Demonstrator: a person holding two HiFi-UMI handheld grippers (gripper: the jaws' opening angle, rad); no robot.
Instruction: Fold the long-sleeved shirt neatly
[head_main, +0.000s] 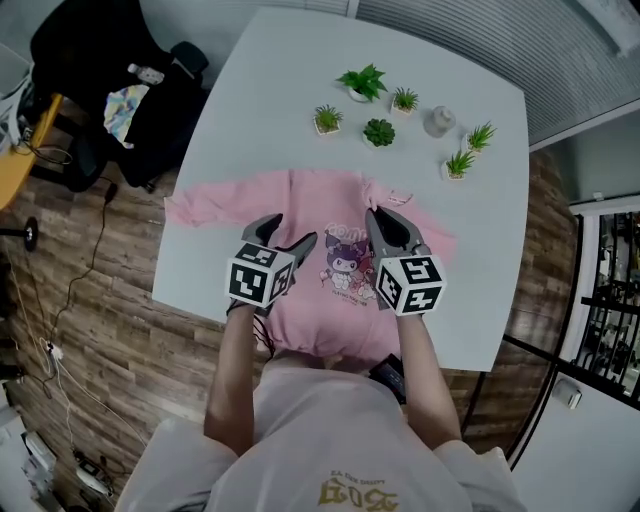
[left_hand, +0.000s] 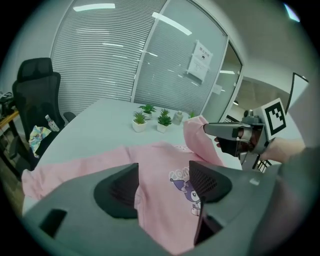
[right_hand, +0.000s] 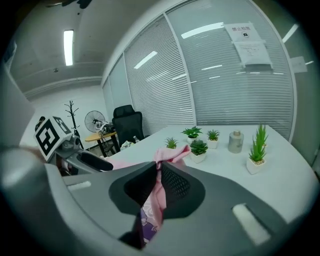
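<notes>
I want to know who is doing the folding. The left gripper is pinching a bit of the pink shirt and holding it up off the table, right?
Not quite: it is the right gripper, not the left, that pinches a bit of the pink shirt and holds it up off the table. The right gripper view shows its jaws closed on the cloth. The left gripper has its jaws apart above the shirt and grips nothing.

I can't read the lettering under the shirt's (head_main: 320, 205) cartoon print (head_main: 347, 262), between my left claw (head_main: 290, 231) and right claw (head_main: 383, 216): too small. Behind both claws, my forearms (head_main: 232, 370) cover part of the hem (head_main: 300, 348). In the right gripper view, the claw's body hides the cloth below its jaws.
</notes>
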